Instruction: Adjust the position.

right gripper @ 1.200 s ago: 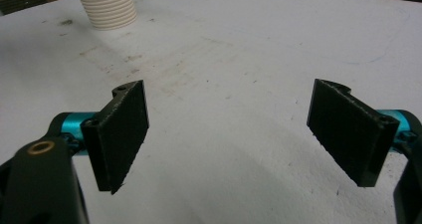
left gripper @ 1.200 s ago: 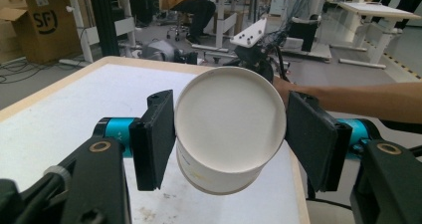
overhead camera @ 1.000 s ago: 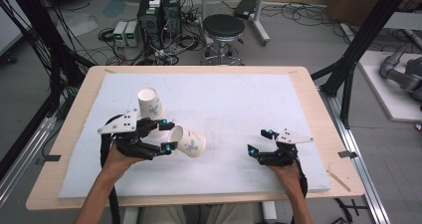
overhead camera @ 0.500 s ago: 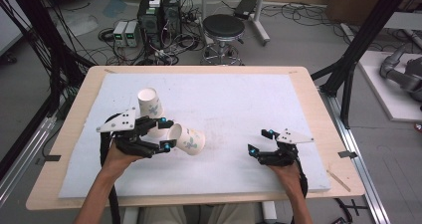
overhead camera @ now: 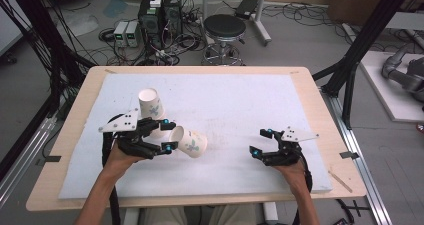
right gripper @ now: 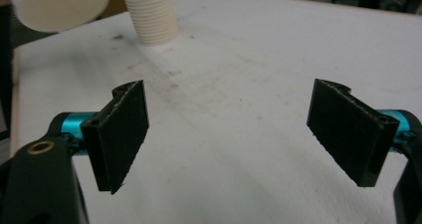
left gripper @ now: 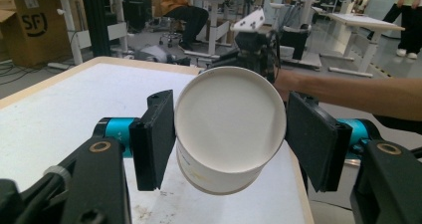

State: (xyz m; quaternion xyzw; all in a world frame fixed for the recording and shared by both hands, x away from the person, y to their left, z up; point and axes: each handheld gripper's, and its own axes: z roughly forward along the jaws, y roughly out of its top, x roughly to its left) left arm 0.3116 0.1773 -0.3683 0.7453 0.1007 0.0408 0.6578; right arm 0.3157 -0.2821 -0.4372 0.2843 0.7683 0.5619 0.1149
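My left gripper [overhead camera: 170,136] is shut on a white paper cup [overhead camera: 192,142] with a small printed pattern, held on its side just above the white mat [overhead camera: 240,105]. In the left gripper view the cup [left gripper: 226,109] sits between the two black pads with its round end facing the camera. Just behind this gripper stands an upright column of nested cups [overhead camera: 150,105], which looks ribbed in the right gripper view [right gripper: 152,15]. My right gripper [overhead camera: 258,142] rests low at the mat's front right, open, with nothing between its jaws [right gripper: 234,129]. The held cup [right gripper: 57,5] shows at the top left there.
The mat lies on a wooden table [overhead camera: 320,110]. A stool [overhead camera: 225,27], computer boxes [overhead camera: 160,15] and cables crowd the floor beyond the far edge. Black frame posts [overhead camera: 360,50] stand to the right. The other forearm [left gripper: 348,89] crosses the left gripper view.
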